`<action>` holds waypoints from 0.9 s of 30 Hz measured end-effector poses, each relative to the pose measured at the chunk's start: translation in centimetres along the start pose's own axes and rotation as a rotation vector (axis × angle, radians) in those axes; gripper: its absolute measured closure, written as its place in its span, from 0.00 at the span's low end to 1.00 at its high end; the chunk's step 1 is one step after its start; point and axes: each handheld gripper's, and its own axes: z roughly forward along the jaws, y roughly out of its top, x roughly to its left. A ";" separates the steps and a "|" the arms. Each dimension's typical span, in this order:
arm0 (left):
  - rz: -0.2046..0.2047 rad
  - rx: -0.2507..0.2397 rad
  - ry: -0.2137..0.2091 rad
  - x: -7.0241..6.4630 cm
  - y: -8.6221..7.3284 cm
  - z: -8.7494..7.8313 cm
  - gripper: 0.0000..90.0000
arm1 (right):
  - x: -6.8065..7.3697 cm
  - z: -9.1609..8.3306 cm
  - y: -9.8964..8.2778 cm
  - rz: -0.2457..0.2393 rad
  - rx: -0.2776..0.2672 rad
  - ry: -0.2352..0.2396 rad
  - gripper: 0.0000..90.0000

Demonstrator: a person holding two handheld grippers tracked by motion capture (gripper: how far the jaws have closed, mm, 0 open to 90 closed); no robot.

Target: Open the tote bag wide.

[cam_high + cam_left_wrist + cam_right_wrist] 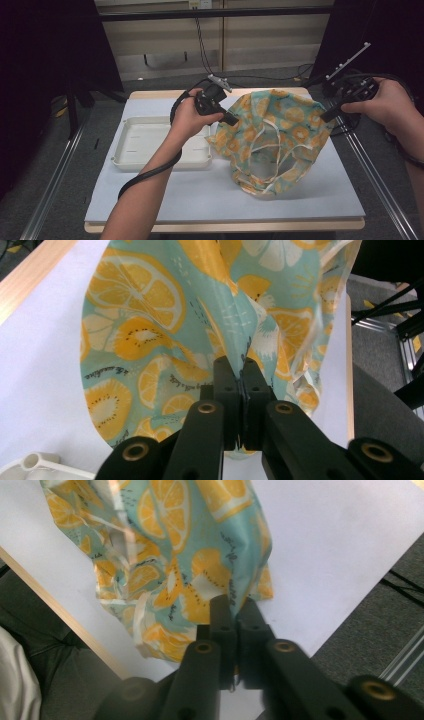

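A teal cloth printed with orange and lemon slices (272, 137) hangs stretched between both grippers above the white table mat (210, 195); white straps trail from it and its lower part rests on the mat. My left gripper (231, 120) is shut on the cloth's left edge; in the left gripper view the cloth (165, 335) rises from the closed jaws (243, 375). My right gripper (327, 116) is shut on the cloth's right edge. In the right gripper view the cloth (175, 565) is pinched at the jaw tips (235, 612).
A shallow white tray (131, 160) lies on the left of the mat, under the left forearm. Metal rails run along both sides of the table. Cables and dark stands sit behind the far edge.
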 end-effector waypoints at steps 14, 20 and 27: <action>-0.081 -0.045 0.028 1.4 -0.1 -2.6 1.00 | -0.9 -2.1 -0.1 0.045 -0.074 0.004 0.98; -0.073 -0.037 0.017 1.4 -0.1 -2.4 1.00 | -1.0 -2.3 0.1 0.039 -0.077 -0.017 0.88; -0.076 -0.040 0.018 1.2 0.5 -2.6 1.00 | -0.4 -2.5 0.4 0.013 -0.066 -0.019 0.99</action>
